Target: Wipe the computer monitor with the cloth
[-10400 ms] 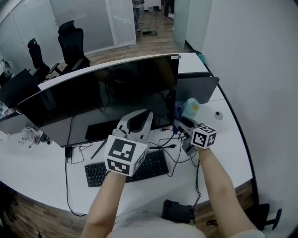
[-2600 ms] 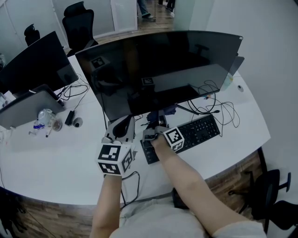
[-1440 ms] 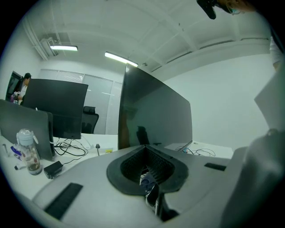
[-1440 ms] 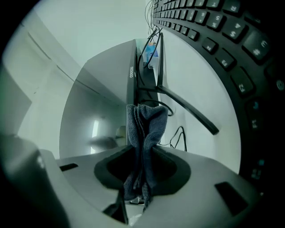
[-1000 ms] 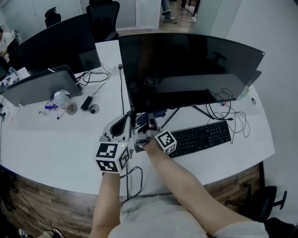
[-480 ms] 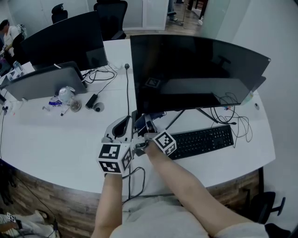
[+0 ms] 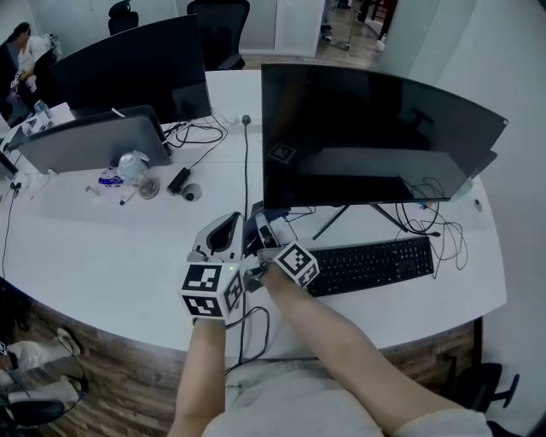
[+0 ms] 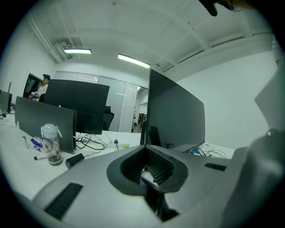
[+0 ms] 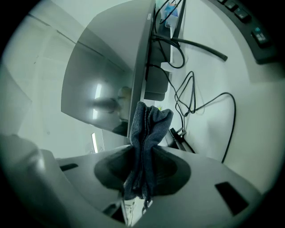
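Item one, the task's cloth: dark blue-grey and bunched into a vertical fold. The fingers of the right gripper are clamped tight on its lower part, and its loose top stands up beyond them. In the head view I place this gripper low over the desk, at the near left corner of the curved monitor, just under its bottom edge. I cannot tell whether the cloth touches the screen. Item two, the left gripper: just left of the right one and aimed far. In its own view the fingers are drawn together at the tips with nothing gripped. Item three, the monitor: dark, upright on its stand at the right half of the desk, with its left edge directly far of both grippers. Item four, a black keyboard lying near the monitor's foot, to the right of the grippers. Item five, loose black cables trailing under the monitor's right end. Item six, far left: a second dark monitor, a grey panel near it, and a clear bottle beside the panel. Item seven, a black office chair beyond the desk.
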Demonstrator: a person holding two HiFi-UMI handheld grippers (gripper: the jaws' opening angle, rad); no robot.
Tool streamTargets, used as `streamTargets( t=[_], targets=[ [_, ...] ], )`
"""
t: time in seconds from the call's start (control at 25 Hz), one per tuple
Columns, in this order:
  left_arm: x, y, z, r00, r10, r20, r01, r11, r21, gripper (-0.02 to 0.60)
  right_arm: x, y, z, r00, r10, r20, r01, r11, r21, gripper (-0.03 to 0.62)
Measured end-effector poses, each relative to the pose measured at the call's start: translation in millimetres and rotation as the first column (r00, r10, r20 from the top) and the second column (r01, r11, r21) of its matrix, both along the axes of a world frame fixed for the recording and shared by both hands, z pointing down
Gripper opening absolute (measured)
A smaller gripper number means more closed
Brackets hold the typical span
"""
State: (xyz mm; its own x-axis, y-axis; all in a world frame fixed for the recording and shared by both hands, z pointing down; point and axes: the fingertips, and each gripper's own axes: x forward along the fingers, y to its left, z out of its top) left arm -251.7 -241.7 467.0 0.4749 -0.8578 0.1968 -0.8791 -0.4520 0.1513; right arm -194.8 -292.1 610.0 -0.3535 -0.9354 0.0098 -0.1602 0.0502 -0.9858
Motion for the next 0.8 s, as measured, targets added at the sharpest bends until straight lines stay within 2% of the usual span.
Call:
streamTargets(
  t=[0.4,0.56,0.68,0.8],
  targets=[
    [-5.4,0.6,0.8,1.000,-0.014,-0.007,0.014,1.000,-0.003,0.008,-40.1,6.5,0.1,0.984,-0.178,-0.020,0.177,0.984,-0.023,0.110],
    [-4.1,1.6,1.8,1.000,-0.010,-0.005,0.010,1.000,-0.004,0.009,-43.9,8.5,2.3,0.977,-0.208,-0.042,0.207,0.978,-0.028,0.110],
    [-4.6,1.4,1.4,1.000,-0.011,-0.006,0.011,1.000,-0.004,0.009,-52.8,11.1,4.5,0.959,-0.273,-0.076,0.270,0.962,-0.040,0.110],
    [-4.3,1.4,0.5,1.000,-0.011,-0.004,0.011,1.000,-0.003,0.009,-66.0,15.9,4.7,0.921,-0.363,-0.141,0.361,0.932,-0.042,0.110]
  ],
)
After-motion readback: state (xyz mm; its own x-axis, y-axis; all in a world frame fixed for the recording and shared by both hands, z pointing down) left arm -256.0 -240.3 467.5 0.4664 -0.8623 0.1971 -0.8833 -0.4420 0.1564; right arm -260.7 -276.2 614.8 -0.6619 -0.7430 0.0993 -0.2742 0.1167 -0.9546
